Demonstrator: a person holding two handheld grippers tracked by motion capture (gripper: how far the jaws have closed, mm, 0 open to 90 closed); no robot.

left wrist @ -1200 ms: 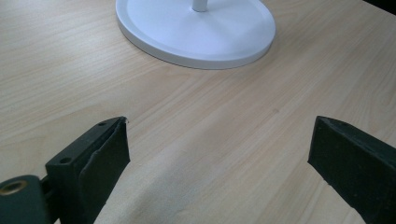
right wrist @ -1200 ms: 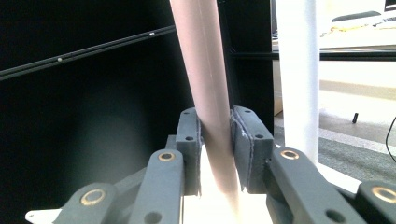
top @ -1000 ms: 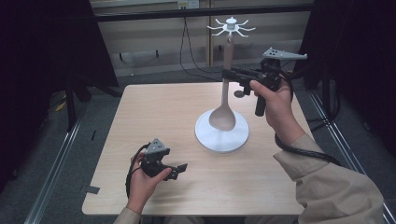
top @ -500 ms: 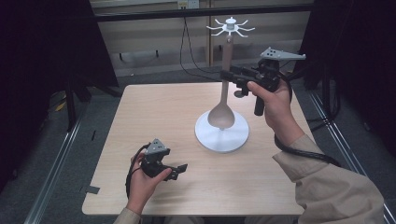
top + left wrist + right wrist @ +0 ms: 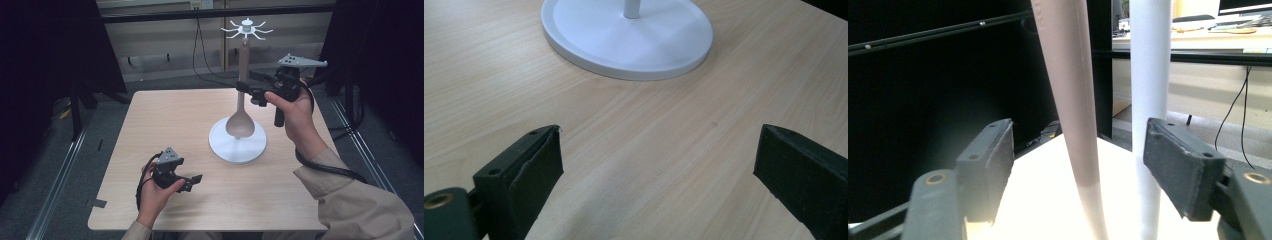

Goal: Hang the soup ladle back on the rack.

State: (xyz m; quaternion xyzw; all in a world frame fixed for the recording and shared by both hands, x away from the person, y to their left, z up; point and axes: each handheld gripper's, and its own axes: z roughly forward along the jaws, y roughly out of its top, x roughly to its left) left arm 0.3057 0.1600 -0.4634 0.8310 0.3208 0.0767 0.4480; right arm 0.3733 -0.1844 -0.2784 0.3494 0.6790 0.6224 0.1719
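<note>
A brownish-pink spoon hangs bowl-down from a hook at the top of the white stand, and its bowl hovers over the stand's round base. My right gripper is held up at the spoon's handle. Its jaws have just been opening and now stand open, with the handle between the pads and untouched. The white pole rises just behind it. My left gripper rests low over the table's front left, open and with nothing in it, aimed at the base.
The light wooden table has free room left of and in front of the stand. Black frame posts and dark curtains flank it, and cables hang at the back wall.
The right gripper's jaws have spread apart from the spoon's handle, which stays hanging in place. Neither hand has shifted.
</note>
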